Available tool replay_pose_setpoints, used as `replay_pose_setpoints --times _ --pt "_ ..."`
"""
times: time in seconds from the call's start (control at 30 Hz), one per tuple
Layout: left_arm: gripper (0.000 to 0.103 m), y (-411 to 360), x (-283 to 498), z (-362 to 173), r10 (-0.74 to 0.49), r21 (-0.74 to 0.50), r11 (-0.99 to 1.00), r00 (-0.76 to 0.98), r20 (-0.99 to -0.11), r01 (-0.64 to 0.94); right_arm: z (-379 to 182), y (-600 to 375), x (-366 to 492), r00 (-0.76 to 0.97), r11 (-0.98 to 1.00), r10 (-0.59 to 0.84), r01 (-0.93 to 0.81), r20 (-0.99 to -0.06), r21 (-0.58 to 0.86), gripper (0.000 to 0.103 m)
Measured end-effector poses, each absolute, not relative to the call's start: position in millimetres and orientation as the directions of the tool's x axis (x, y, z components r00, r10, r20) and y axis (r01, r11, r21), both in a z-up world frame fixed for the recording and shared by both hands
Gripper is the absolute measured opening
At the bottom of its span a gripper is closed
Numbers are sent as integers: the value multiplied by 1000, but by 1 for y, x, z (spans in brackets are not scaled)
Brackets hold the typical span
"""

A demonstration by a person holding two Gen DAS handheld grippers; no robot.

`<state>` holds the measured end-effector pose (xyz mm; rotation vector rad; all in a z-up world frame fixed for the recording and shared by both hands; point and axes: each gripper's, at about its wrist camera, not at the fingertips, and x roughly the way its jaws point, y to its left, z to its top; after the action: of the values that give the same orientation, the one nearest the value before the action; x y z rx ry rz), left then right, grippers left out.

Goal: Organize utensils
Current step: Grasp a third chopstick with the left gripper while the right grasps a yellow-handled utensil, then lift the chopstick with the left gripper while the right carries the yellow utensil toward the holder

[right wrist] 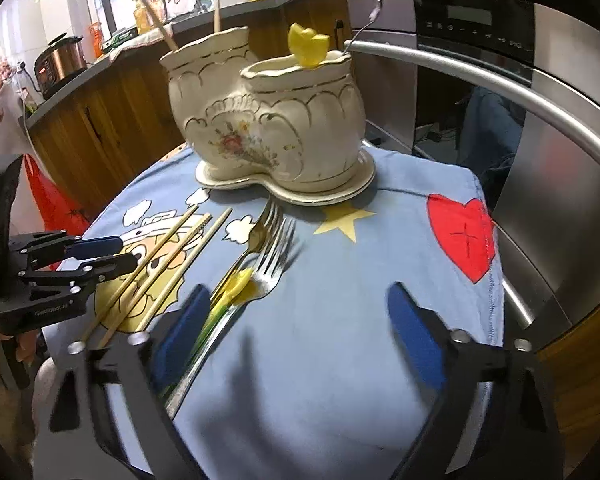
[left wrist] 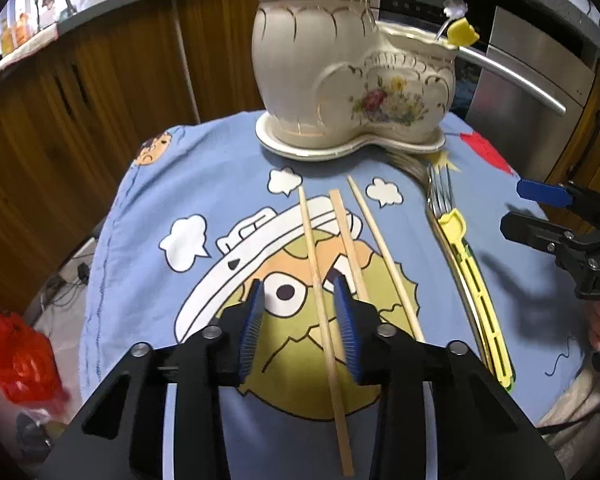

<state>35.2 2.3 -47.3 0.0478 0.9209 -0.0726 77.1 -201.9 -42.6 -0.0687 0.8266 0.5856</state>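
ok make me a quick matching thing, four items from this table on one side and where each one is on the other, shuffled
1. ceramic holder
2. three chopsticks
3. forks
4. red heart print

a. cloth, beside the oven
b. lying flat, right of the chopsticks
c. on a saucer at the table's far side
d. under the left tongs

Pairs: 1-c, 2-d, 3-b, 4-a

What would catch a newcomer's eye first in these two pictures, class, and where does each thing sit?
The cream ceramic holder with two tubs stands at the far end of the blue cartoon cloth, chopsticks rising from its taller tub. Three loose chopsticks lie mid-cloth, the leftmost one between the left gripper's blue pads. Forks lie right of them, one with a yellow handle, beside the open right gripper.
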Motion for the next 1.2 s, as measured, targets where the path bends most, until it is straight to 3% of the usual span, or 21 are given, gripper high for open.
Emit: replay_pose_setpoints --times 0.17,0.4,0.63,0.67,0.7,0.97,1.2 --pt "23 -2 36 -53 -46 16 995 584 -810 100 -47 -192 77 456 808 510 -545 -729 224 49" --pt "6 -1 40 -55 -24 30 996 590 -807 82 -45 -177 78 430 788 535 -566 -727 244 28" --pt "6 -2 46 -54 -28 27 996 591 -806 84 -57 -171 96 378 800 535 -515 -756 308 26" --pt "6 -3 48 -54 -27 30 996 591 -807 87 -59 -171 98 370 799 542 -506 -754 326 23" --pt "6 -5 49 -54 -24 36 995 591 -807 90 -59 -172 98 372 798 544 -507 -752 326 14" --pt "5 0 48 -50 -46 1 997 604 -796 77 -45 -185 91 402 782 585 -512 -704 357 5" --pt "5 9 34 -25 -51 -14 998 660 -750 62 -22 -203 82 462 770 613 -528 -641 357 5"
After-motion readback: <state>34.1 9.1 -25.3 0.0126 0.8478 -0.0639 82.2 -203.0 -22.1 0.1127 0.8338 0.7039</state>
